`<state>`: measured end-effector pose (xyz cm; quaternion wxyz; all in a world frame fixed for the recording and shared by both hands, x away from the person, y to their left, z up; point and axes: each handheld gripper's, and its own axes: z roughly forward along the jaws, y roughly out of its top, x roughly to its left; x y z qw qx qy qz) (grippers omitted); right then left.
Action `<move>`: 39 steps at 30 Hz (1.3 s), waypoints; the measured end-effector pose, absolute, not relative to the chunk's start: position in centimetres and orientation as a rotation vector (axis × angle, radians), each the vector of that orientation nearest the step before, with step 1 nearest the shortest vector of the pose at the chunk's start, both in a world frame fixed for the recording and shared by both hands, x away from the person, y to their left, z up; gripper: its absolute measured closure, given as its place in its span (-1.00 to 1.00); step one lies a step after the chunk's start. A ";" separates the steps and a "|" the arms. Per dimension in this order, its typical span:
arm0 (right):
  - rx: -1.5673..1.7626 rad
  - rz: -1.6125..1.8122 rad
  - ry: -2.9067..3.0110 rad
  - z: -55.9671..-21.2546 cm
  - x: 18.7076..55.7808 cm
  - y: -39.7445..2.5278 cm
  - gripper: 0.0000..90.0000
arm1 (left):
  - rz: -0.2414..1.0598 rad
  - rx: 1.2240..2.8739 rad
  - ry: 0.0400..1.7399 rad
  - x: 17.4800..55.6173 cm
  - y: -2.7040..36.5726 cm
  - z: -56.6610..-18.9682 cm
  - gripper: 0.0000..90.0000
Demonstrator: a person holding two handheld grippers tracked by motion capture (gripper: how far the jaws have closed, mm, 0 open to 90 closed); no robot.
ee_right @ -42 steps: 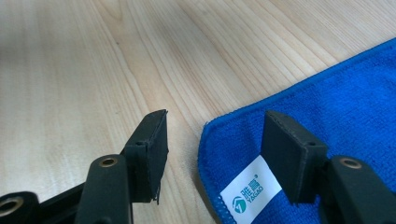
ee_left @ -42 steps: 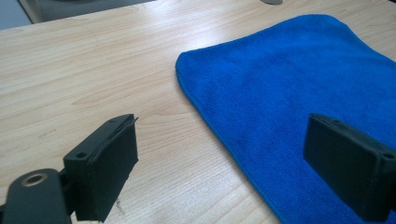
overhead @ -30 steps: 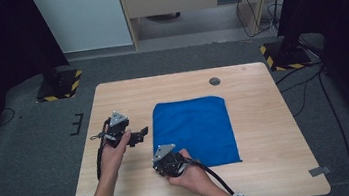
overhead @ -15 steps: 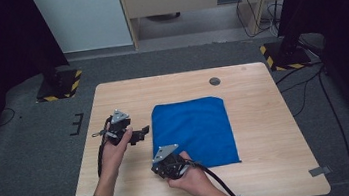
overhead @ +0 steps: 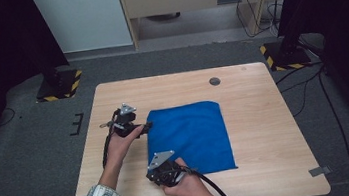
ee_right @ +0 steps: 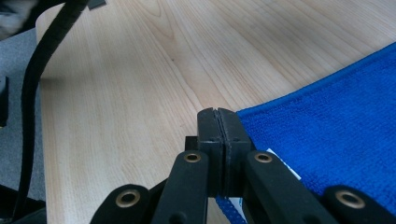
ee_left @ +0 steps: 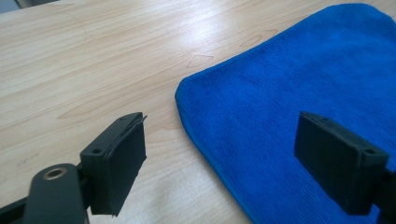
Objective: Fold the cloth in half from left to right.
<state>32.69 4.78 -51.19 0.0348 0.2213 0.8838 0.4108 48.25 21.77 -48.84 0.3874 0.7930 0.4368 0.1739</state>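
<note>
Since the earlier high-view frames, my left gripper (overhead: 142,127) has closed the small gap to the left edge of the blue cloth (overhead: 192,136), while my right gripper (overhead: 163,172) has stayed low at the cloth's lower-left corner.

Left gripper view: my two black pads (ee_left: 119,163) stand wide apart with nothing between them. One pad sits at the lower left of the frame over bare wood; the other sits at the lower right over the blue cloth (ee_left: 289,93). A rounded corner of the cloth lies between them, near the centre of the frame.

Right gripper view: my pads (ee_right: 218,135) are pressed fully together at the centre of the frame. Blue fabric and a small white tag show just below them, at the cloth's corner, so the jaws appear to pinch that corner; the pinch itself is hidden. The blue cloth (ee_right: 336,126) spreads to the right of the frame, and a black cable (ee_right: 42,79) runs down the left side.

High view: the cloth lies flat in the middle of the wooden table (overhead: 267,132), slightly right of centre. My left hand (overhead: 120,145) sits left of the cloth, my right hand (overhead: 188,187) below it near the bottom edge. A small dark disc (overhead: 215,81) sits in the tabletop toward the upper right, well apart from the cloth.
</note>
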 end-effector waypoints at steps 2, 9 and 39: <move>0.686 1.264 2.712 -51.2 32.6 4.8 0.98 | 0.436 2.031 1.110 48.8 21.5 -49.0 -0.63; 0.700 1.261 2.705 -51.3 32.5 4.9 0.98 | 0.487 2.040 1.114 50.3 20.9 -49.9 -0.55; 0.718 1.290 2.704 -51.8 32.3 3.5 0.97 | 0.531 2.085 1.216 53.2 20.5 -53.2 -0.37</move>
